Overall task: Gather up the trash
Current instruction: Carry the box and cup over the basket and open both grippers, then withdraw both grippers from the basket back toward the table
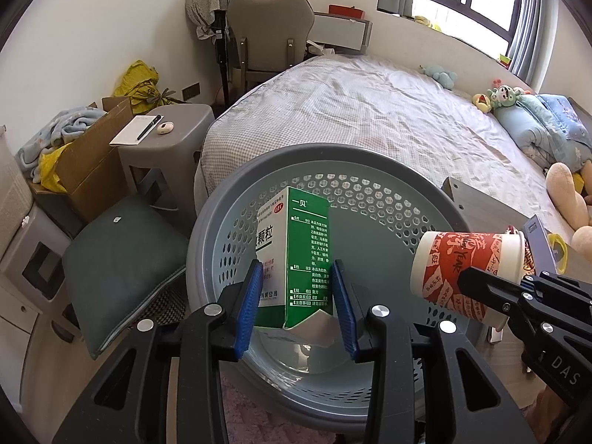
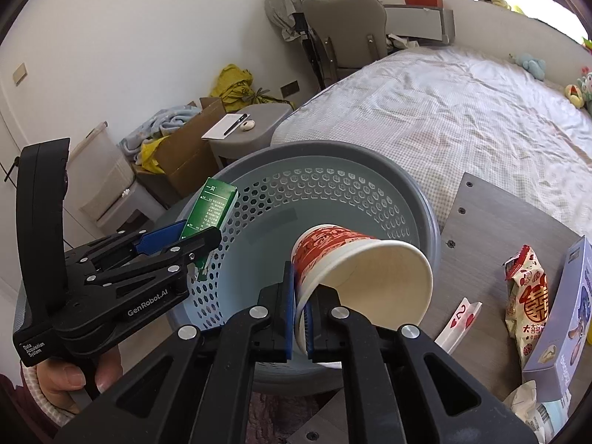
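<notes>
A round grey perforated basket (image 1: 201,244) (image 2: 431,218) sits below both grippers. My left gripper (image 1: 296,272) is shut on a green and white medicine box (image 1: 307,244), which hangs upright over the basket's inside, its blue pads on the two sides. In the right wrist view the same gripper (image 2: 205,238) comes in from the left with the box (image 2: 212,207), and a hand (image 2: 66,373) holds its handle. My right gripper (image 2: 301,286) is shut on the rim of a red and white paper cup (image 2: 370,273). The cup (image 1: 470,262) lies tilted over the basket's right side, mouth toward the camera.
A wooden table (image 2: 492,222) stands to the right with a snack packet (image 2: 525,296), a lilac box (image 2: 566,314) and crumpled tissue (image 2: 525,399). The bed (image 1: 370,111) lies behind the basket. To the left are a grey stool (image 1: 174,129), a cardboard box (image 1: 96,162) and a dark cushion (image 1: 125,259).
</notes>
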`<state>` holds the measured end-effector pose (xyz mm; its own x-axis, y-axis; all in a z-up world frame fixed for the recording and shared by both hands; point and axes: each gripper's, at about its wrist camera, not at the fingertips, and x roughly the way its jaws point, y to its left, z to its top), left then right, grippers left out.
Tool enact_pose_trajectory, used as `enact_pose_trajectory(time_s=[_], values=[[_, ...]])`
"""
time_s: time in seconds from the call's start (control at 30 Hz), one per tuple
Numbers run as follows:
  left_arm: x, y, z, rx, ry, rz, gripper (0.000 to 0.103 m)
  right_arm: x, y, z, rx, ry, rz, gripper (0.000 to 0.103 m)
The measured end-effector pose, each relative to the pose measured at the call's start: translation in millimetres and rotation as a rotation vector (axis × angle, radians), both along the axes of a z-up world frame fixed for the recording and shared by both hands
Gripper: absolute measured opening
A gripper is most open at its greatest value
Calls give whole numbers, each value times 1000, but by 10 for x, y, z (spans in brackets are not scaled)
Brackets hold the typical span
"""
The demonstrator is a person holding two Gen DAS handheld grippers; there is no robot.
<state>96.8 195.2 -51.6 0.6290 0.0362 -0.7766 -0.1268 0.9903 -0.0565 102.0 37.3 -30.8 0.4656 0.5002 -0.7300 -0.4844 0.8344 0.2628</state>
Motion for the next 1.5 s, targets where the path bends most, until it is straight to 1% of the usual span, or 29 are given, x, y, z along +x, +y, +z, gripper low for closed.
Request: enact_pose_trajectory(time_s=[0.07,0.13,0.17,0.2,0.27,0.3,0.43,0.5,0.63,0.8,0.97,1.07,1.23,1.4,1.5], values=[[-6,1,7,4,-1,7,39,7,-8,-2,2,-1,-3,8],[-12,15,14,5,-1,16,45,10,-5,-5,1,-2,-6,12],[-19,25,19,6,-3,19,48,7,-10,-2,1,-5,-10,17],[-23,34,24,8,-4,22,48,0,-15,3,5,-7,-14,27],[-37,36,30,11,-5,26,49,-8,-21,23,7,-20,-17,40],[-42,44,32,13,-6,28,49,-6,-22,31,7,-24,-18,41],[-60,71,51,18,-11,43,50,-16,-20,40,8,-26,-20,41],[-74,79,66,23,-16,52,54,-22,-20,35,6,-24,-21,41],[-87,95,86,33,-25,63,55,-32,-18,21,1,-25,-22,41],[-110,93,100,48,-30,77,61,-33,-16,9,1,-25,-24,41],[-139,77,112,61,-32,88,63,-41,-50,-8,2,-26,-30,41],[-159,90,121,65,-34,95,67,-49,-68,-5,2,-31,-34,44],[-190,95,146,71,-38,106,68,-88,-64,9,2,-37,-33,45],[-242,92,193,80,-51,115,72,-117,-82,28,3,-45,-37,50],[-267,90,226,81,-58,119,74,-149,-102,44,3,-51,-38,51]])
